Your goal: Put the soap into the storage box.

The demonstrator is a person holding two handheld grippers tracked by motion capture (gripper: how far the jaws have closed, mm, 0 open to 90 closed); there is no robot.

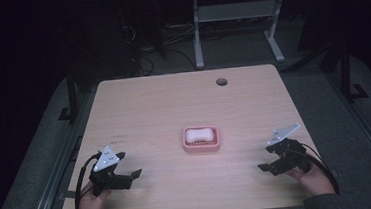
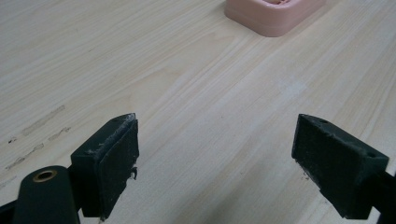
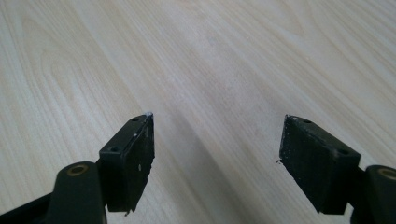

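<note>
Near the middle of the surface (image 1: 144, 113) sits a pink soap dish (image 1: 201, 139), a rounded rectangular tray, and a white bar of soap (image 1: 199, 134) lies inside it, pinched slightly at its waist. The dish stands flat on the pale wood, well apart from both grippers and roughly midway between them, a little farther from the person than either one.

Toward the near left edge, the left gripper (image 1: 130, 164) rests low over the wood in the person's left hand (image 1: 92, 202), its jaws spread wide with nothing between them. From the left gripper view, the two black pads stand far apart over bare wood grain, and a corner of the pink dish (image 2: 275, 16) shows at the top, well ahead of the jaws.

Toward the near right edge, the right gripper (image 1: 265, 158) is held by the right hand (image 1: 313, 178), also close to the wood, with its jaws likewise spread and holding nothing. Its own view shows the two pads wide apart above plain wood.

Each gripper carries a grey three-cornered plate on top, and a dark cable loops back from each toward the person. A round cable hole (image 1: 221, 81) sits near the far edge of the surface. Beyond that edge, a dark floor holds the white legs of another desk (image 1: 236, 10).
</note>
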